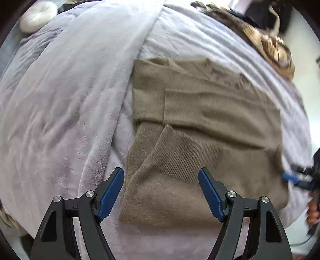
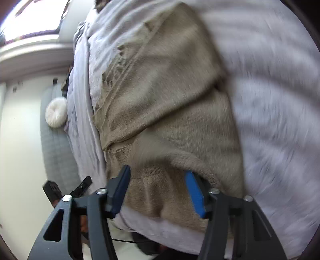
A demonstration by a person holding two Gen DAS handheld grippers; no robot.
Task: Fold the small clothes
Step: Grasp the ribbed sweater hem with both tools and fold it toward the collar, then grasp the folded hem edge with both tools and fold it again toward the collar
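Roughly mid-fold: the tan sweater (image 1: 202, 130) lies flat on the lavender blanket (image 1: 60, 120), already squared into a rectangle with both sleeves turned in across the body, the ribbed cuff (image 1: 180, 158) of one lying diagonally over the near half. Left gripper (image 1: 161, 192) hovers over the near left corner of the garment, jaws wide apart, nothing between them. Right gripper (image 2: 158, 190) is at the opposite near edge, by the bed side; jaws also spread, fabric visible between the blue pads (image 2: 195, 194), not clamped. The right view is motion-blurred, so I can't say for sure whether the lower pad touches the knit or is just above it. Done, as far as I can judge: sleeves in, sides squared. Left: at least one cross fold, near hem to far collar, to get a compact stack. The far edge looks slightly rumpled with loose threads, may need smoothing. Both grippers sit near the hem corners, so my guess is the next step is pinching both corners together. White round cushion (image 1: 37, 16) sits far left, well apart from the work.
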